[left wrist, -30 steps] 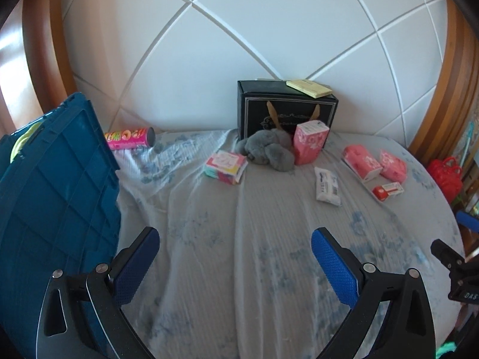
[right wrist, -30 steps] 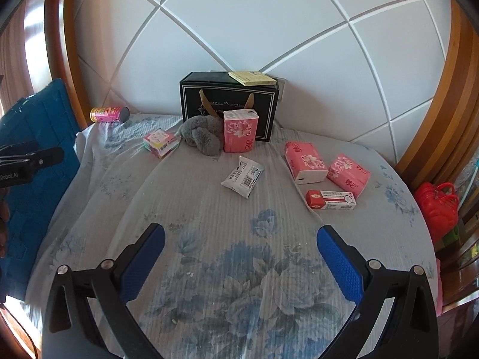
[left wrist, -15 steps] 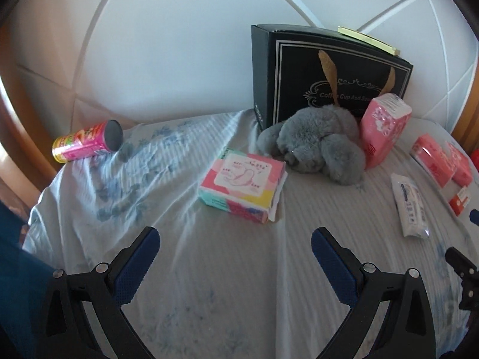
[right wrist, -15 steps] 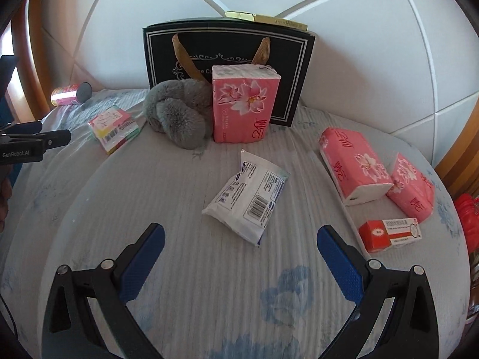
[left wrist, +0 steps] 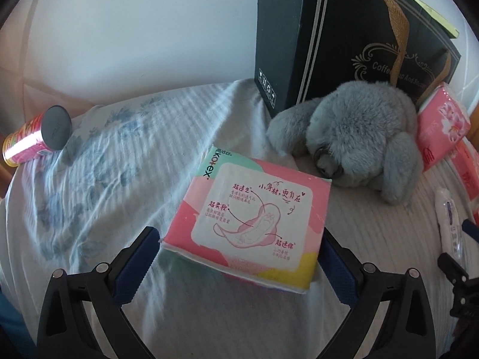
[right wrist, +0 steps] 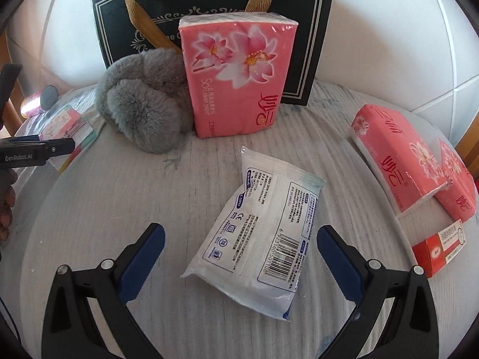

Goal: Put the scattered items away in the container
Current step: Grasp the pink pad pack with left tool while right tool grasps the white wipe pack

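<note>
Left wrist view: a can [left wrist: 36,137] lies far left. The left gripper [left wrist: 239,251] is wide open around the pink pack [left wrist: 254,221] on the bed. In the right wrist view, the right gripper [right wrist: 239,248] is wide open around the white pack [right wrist: 257,236].

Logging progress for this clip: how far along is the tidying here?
Nothing looks put away; no container is in view. In hand: the open left gripper straddles the pad pack, and the open right gripper straddles the white wipes packet. The grey earmuffs, tissue packs and can still lie on the bed.
</note>
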